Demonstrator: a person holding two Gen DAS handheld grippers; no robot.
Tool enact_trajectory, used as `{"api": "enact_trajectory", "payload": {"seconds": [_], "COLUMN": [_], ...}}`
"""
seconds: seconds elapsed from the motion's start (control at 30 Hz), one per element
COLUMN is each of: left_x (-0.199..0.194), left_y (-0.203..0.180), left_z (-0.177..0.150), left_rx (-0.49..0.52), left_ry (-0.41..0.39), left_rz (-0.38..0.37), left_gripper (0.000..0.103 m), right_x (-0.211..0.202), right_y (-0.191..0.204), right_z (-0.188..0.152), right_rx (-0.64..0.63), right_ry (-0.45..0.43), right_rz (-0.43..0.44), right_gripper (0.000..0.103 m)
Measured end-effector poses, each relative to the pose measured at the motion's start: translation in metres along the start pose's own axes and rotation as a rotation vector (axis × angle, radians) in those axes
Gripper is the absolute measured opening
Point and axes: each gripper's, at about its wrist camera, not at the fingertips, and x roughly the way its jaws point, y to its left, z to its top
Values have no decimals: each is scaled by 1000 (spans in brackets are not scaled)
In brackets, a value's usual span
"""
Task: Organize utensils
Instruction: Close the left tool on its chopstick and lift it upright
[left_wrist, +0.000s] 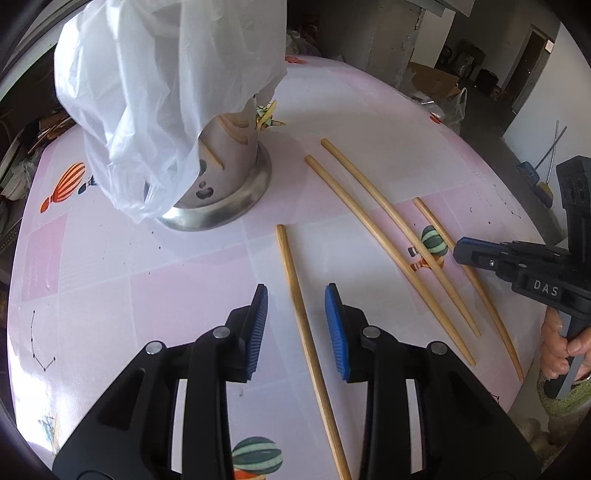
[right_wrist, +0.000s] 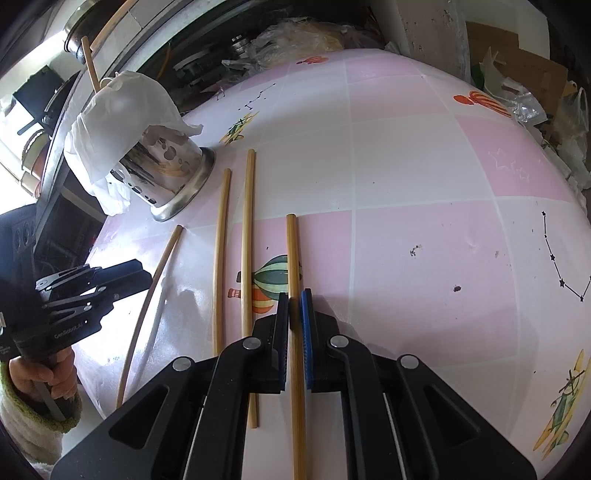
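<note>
Right gripper (right_wrist: 294, 314) clamps rightmost chopstick (right_wrist: 293, 254), axis 12-to-6 | left gripper (left_wrist: 296, 328) part-open, empty, over nearest chopstick (left_wrist: 295, 280) | holder (right_wrist: 173, 173) at 10 o'clock

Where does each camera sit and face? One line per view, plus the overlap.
Left wrist: on the left gripper, jaws open, facing down at loose chopsticks; the other gripper and hand at right.
Right wrist: on the right gripper, jaws shut on a chopstick.
Shared: pink table, bag-covered steel holder.
</note>
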Motion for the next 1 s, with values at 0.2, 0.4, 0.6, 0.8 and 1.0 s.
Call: {"api": "enact_trajectory", "payload": {"seconds": [0.2,0.4,0.6,0.8,1.0], "left_x": [18,28,29,19,-14], "left_y": [0,-4,-6,-4,1], "left_z": [19,20,19,15,16], "left_rx": [13,26,15,3,-16], "left_ry": [37,31,16,-4,-72], "left_rz": [32,87,99,73,30], "left_gripper": [30,19,8,6,6], "right_x": [0,0,0,0,0], "right_y": [0,0,0,0,0], "right_z": [0,0,0,0,0], "right_rx": [-3,-3,-2,1,1], "right_ry": [-1,-2,-2,-3,-2], "right_rz": [-3,-4,-2,0,1], "right_gripper": [7,7,7,7,7]}}
